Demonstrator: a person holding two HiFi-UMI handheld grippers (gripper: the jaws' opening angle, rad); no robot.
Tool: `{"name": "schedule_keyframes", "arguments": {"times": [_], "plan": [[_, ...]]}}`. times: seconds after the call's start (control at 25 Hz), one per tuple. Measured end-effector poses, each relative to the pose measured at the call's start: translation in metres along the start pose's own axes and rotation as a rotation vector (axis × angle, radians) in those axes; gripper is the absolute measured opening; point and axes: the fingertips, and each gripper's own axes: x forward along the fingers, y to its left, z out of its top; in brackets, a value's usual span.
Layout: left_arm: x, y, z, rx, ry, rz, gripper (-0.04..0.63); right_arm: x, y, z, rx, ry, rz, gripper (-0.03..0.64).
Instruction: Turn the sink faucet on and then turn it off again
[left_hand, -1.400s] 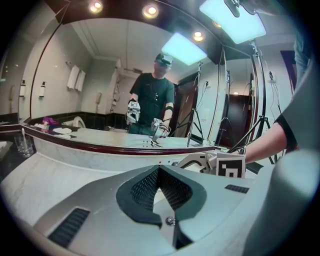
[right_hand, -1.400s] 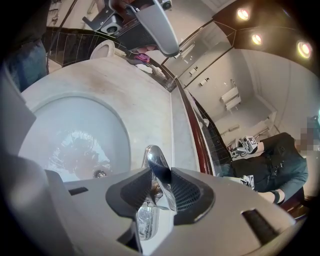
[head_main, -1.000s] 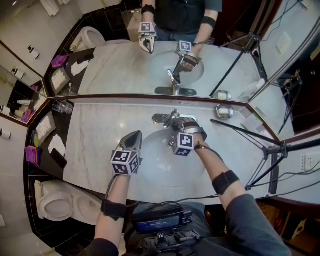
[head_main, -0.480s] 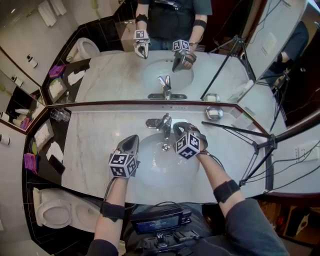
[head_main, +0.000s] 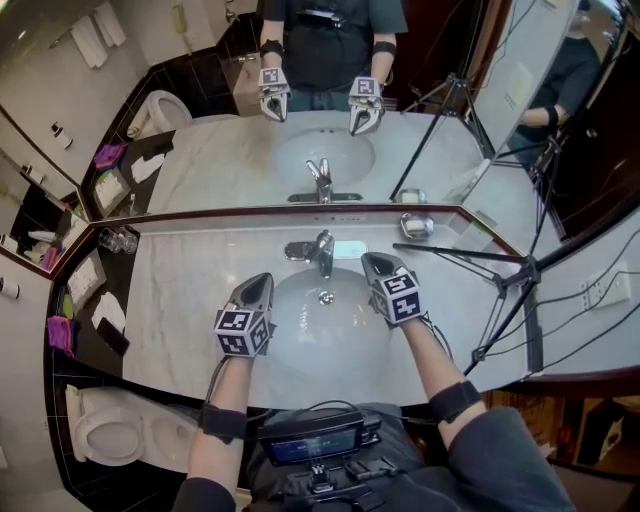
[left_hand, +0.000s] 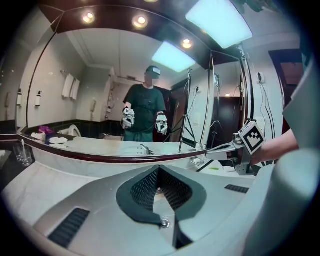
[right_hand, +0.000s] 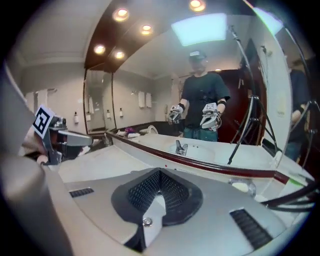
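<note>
The chrome faucet (head_main: 320, 250) stands at the back of the white sink basin (head_main: 330, 335), and I see no water stream under it. My right gripper (head_main: 372, 262) hovers over the basin's right rim, apart from the faucet, jaws shut with nothing between them. My left gripper (head_main: 258, 286) hangs over the basin's left rim, also shut and empty. In the left gripper view the closed jaws of the left gripper (left_hand: 159, 172) fill the foreground, with the right gripper (left_hand: 227, 149) off to the right. In the right gripper view the right gripper (right_hand: 159, 176) is closed, and the left gripper (right_hand: 75, 137) shows at left.
A wall mirror (head_main: 230, 150) runs behind the marble counter (head_main: 190, 300). Drinking glasses (head_main: 118, 240) stand at the far left, and a metal soap dish (head_main: 417, 226) sits right of the faucet. A tripod (head_main: 505, 285) leans over the right end. A toilet (head_main: 105, 432) is at lower left.
My right gripper has come off the faucet handle, drawn back to the right and upward, rolled over and shut. The left gripper has barely shifted.
</note>
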Motion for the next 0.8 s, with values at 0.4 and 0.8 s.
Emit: {"name": "schedule_keyframes", "arguments": {"times": [0.4, 0.8], "plan": [[-0.008, -0.005, 0.002, -0.013, -0.016, -0.016, -0.006, -0.047, -0.020, -0.021, 0.283, -0.097, -0.022, 0.017], [-0.007, -0.011, 0.004, -0.006, -0.016, -0.032, -0.006, -0.055, -0.018, -0.035, 0.294, -0.091, -0.016, 0.018]]}}
